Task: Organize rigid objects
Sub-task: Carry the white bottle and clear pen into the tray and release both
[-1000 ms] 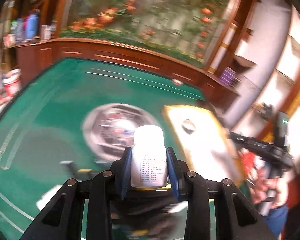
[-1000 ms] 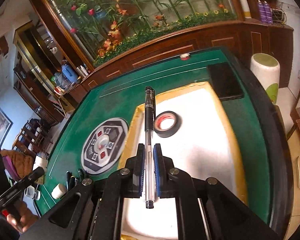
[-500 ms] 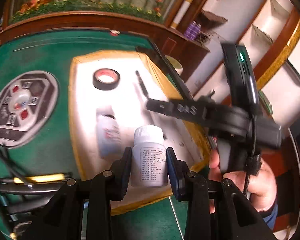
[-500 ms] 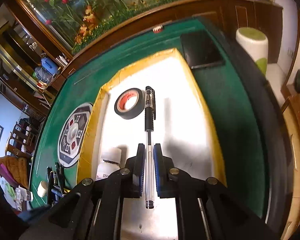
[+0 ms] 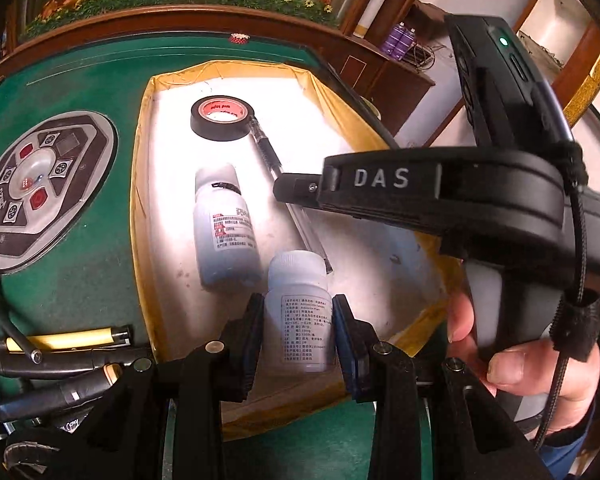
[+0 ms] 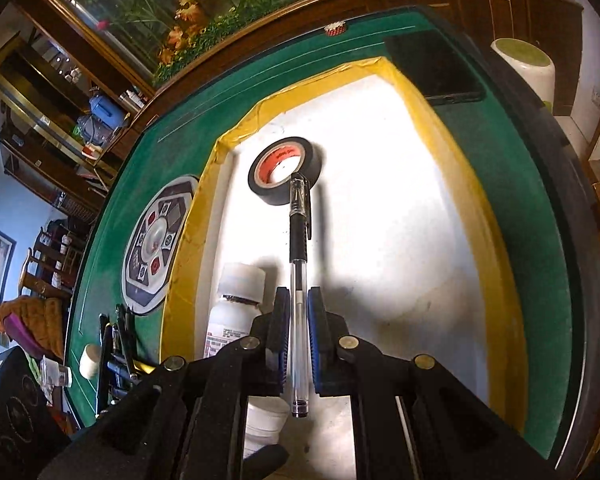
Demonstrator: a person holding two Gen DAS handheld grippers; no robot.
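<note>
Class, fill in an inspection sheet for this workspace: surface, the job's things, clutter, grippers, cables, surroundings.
Surface: green table bearing a yellow-rimmed white tray.
Job's things: tape roll and one bottle lying in the tray; second bottle and pen held.
Clutter: phone, dice panel, tools on the table.
Grippers: left gripper shut on second bottle; right gripper shut on pen.
Cables: black cord on right gripper's handle.
Surroundings: flower mural, wooden shelves.

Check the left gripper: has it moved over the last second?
Yes. The left gripper, shut on a white bottle, swung from over the green felt and round console to above the near end of the yellow-rimmed tray.
</note>
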